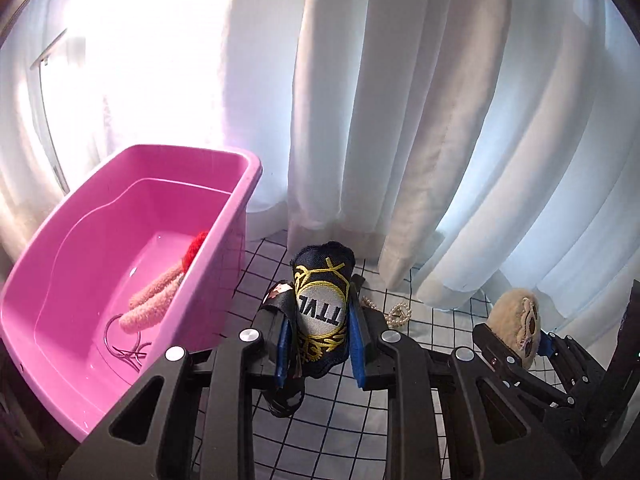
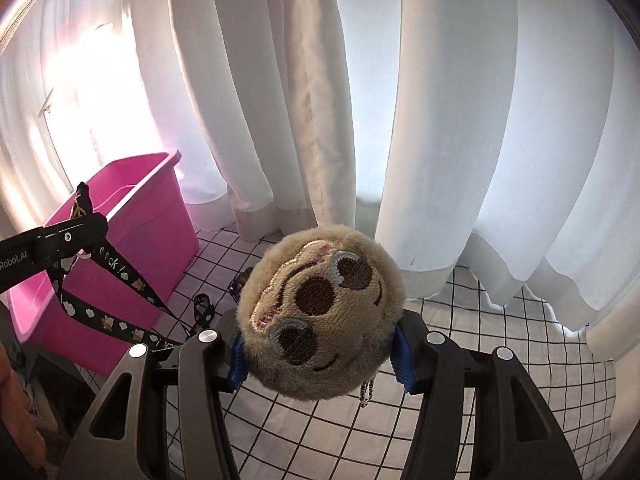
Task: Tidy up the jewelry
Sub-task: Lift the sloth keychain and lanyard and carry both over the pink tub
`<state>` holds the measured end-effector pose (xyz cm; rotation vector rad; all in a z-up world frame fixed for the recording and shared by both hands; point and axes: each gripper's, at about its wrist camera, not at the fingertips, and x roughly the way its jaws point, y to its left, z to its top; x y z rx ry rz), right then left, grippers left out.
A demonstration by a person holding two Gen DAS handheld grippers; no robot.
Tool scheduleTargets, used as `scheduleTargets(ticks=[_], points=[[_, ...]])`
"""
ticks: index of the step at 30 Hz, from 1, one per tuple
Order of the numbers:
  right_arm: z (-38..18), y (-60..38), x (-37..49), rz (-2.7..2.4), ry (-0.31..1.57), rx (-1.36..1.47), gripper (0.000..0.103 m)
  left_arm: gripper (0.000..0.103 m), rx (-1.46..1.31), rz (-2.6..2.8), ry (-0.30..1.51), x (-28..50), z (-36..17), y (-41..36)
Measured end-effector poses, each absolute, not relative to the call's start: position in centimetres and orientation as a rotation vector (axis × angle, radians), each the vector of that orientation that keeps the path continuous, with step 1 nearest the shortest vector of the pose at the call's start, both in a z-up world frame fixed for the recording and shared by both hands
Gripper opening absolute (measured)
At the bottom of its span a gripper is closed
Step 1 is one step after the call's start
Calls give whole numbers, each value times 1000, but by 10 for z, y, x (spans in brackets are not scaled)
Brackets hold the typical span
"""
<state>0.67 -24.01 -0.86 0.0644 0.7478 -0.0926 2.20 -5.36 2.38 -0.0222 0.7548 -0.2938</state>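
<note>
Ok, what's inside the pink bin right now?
Inside the pink bin: a fuzzy pink hair clip, something red and thin wire hoops. Its near wall hides the rest.

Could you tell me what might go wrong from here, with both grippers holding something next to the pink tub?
1. A black printed strap trails loose below the dark embroidered pouch in the left gripper; it could snag the pink plastic tub rim.
2. The right gripper pinches only the lower edge of the round beige plush face charm, so it might slip.
3. A pearl bead strand on the grid-patterned cloth could be overlooked.
</note>
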Motion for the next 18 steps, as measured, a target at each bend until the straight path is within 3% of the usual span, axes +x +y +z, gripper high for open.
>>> scheduleTargets(ticks=[8, 18], points=[[67, -204, 30, -16, 615, 33, 54, 23, -17, -285, 626, 41, 112, -31], [144, -122, 77, 141, 486, -9, 54, 24, -31, -175, 508, 61, 206, 51]])
